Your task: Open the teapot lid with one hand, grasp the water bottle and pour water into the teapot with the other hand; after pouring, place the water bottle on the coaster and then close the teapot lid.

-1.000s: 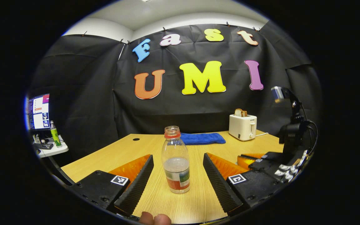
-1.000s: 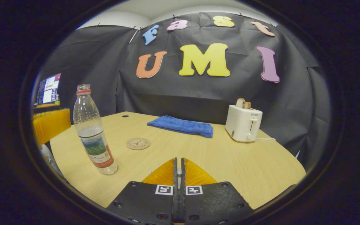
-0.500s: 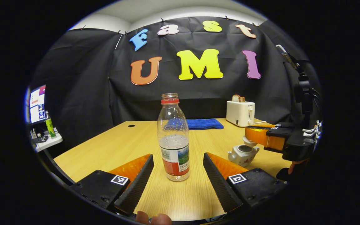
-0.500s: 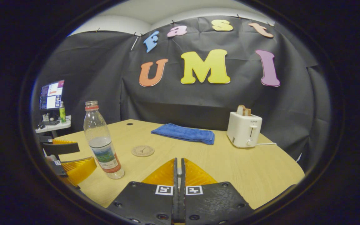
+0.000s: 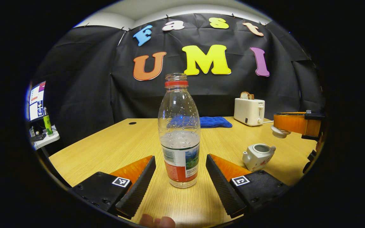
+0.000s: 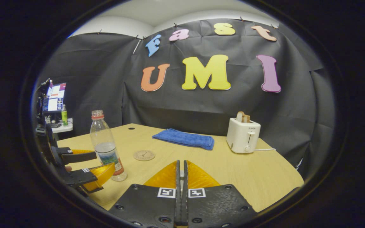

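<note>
two grippers are working over the wooden table [image 5: 112, 148]. the water bottle [image 5: 179, 133] is standing at frame centre, half full, light, slick, crushable; its labelled waist suits gripping. the left gripper [image 5: 179, 172] is gaping wide around it, not touching. the teapot [image 5: 258, 155] is sitting open, lower right. the right gripper [image 6: 180, 172] is pinching the lid [image 5: 280, 132].

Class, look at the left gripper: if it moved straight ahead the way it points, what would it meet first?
Most likely the water bottle, standing upright between the left gripper's open fingers.
</note>
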Demonstrator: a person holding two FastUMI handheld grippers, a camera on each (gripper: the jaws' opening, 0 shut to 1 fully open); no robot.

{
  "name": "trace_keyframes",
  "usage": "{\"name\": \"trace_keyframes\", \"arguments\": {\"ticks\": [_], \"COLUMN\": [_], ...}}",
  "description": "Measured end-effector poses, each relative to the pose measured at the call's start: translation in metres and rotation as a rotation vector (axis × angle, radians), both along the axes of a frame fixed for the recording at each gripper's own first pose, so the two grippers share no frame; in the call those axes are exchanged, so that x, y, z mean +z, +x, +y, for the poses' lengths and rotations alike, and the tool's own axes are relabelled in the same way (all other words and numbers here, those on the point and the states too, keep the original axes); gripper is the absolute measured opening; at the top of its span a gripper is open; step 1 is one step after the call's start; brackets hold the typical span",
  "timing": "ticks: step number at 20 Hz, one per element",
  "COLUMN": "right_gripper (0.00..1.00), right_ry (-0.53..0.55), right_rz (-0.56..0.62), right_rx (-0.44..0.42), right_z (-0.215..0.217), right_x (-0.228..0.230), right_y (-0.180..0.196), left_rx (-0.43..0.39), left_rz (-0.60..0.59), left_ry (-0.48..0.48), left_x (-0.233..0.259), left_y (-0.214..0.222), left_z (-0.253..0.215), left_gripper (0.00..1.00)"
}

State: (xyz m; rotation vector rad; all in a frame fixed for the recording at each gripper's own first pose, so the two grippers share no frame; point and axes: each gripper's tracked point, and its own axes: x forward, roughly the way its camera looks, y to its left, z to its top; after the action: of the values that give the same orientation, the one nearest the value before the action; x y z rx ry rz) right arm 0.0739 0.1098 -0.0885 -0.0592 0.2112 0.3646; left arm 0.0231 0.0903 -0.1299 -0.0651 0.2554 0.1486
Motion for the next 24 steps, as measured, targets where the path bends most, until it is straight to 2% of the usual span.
{"name": "trace_keyframes", "arguments": {"ticks": [10,16,24], "right_gripper": [0.00,0.00,0.00], "right_ry": [0.014,0.021,0.022], "right_rz": [0.015,0.015,0.000], "right_rx": [-0.015,-0.014,0.001], "right_z": [-0.025,-0.024,-0.009], "right_x": [-0.002,0.001,0.009], "right_y": [-0.008,-0.004,0.002], "left_rx": [-0.006,0.008,0.032], "left_rz": [0.033,0.031,0.021], "left_ry": [0.021,0.035,0.001], "left_x": [-0.009,-0.007,-0.007], "left_y": [0.013,0.014,0.009], "left_z": [0.000,0.003,0.008], "left_gripper": [1.00,0.93,0.93]}}
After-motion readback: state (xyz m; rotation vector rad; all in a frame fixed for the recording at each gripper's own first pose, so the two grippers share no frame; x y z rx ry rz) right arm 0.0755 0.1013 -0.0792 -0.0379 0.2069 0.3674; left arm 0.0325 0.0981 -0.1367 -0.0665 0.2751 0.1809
